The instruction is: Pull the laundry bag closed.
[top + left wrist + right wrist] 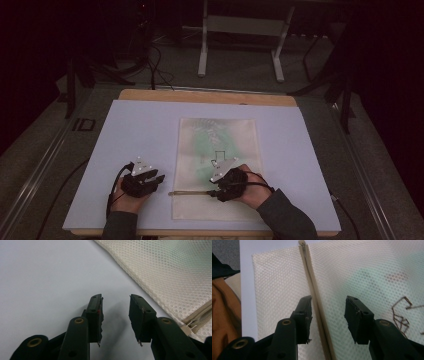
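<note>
Visibility limits: in the high view the room behind the table (pixel 100 150) is dark, and the stands and cables there are hard to make out. The contents of the mesh bag (pixel 217 165) appear as a green blur with a dark outline figure; the item cannot be identified. In the left gripper view the bag (pixel 170 272) is cut off by the top and right edges, and its zipper end (pixel 197 320) is partly covered by the jaw linkage. In the right gripper view the bag (pixel 362 272) runs past the frame on three sides.

Count, left to right: one left gripper (pixel 159 176), one mesh bag, one zipper (pixel 192 193), one right gripper (pixel 212 192); two hands, two sleeves.

Left gripper (pixel 115 315): jaws apart at a moderate gap, nothing between them, positioned over the bare table surface just beside the left edge of the bag.

Mesh bag: lies flat on the table, centre-right, with the zipper running across its near portion.

Right gripper (pixel 328 317): jaws wide, positioned over the bag. The zipper (pixel 317 305) runs between the jaws, close to the left pad; the pads do not press on it.
</note>
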The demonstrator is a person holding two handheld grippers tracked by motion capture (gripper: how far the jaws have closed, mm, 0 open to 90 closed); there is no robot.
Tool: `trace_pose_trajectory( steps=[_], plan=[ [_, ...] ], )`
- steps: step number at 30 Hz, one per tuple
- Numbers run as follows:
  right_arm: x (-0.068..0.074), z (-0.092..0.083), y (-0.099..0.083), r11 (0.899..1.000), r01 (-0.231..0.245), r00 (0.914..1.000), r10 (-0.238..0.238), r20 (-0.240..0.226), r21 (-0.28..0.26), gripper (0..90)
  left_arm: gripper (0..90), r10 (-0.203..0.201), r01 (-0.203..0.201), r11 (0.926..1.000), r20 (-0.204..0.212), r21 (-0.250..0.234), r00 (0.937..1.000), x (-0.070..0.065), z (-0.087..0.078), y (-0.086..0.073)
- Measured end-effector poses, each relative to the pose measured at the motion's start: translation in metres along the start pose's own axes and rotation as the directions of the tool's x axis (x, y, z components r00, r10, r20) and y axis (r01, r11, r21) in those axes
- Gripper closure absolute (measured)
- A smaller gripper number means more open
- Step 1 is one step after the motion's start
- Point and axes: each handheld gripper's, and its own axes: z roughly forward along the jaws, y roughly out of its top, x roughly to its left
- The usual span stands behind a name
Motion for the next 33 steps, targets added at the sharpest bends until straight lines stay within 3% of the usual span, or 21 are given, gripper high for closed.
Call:
trace_pose_trajectory(
  steps=[8,14,33],
  plan=[
    [0.004,0.008,0.009,1.0,0.019,0.9997,-0.019,-0.016,-0.007,59.3,62.2,0.001,-0.001,1.0,0.002,0.001,1.0,0.0,0.0,0.0],
    [0.005,0.012,0.017,0.999,0.033,0.999,-0.033,-0.03,-0.011,65.8,62.2,0.001,-0.001,1.0,0.004,0.001,1.0,0.0,0.0,0.0],
    [0.013,0.033,0.038,0.998,0.068,0.9961,-0.069,-0.055,-0.01,70.1,62.2,0.0,0.0,1.0,0.008,0.001,1.0,0.0,0.0,0.0]
  ],
)
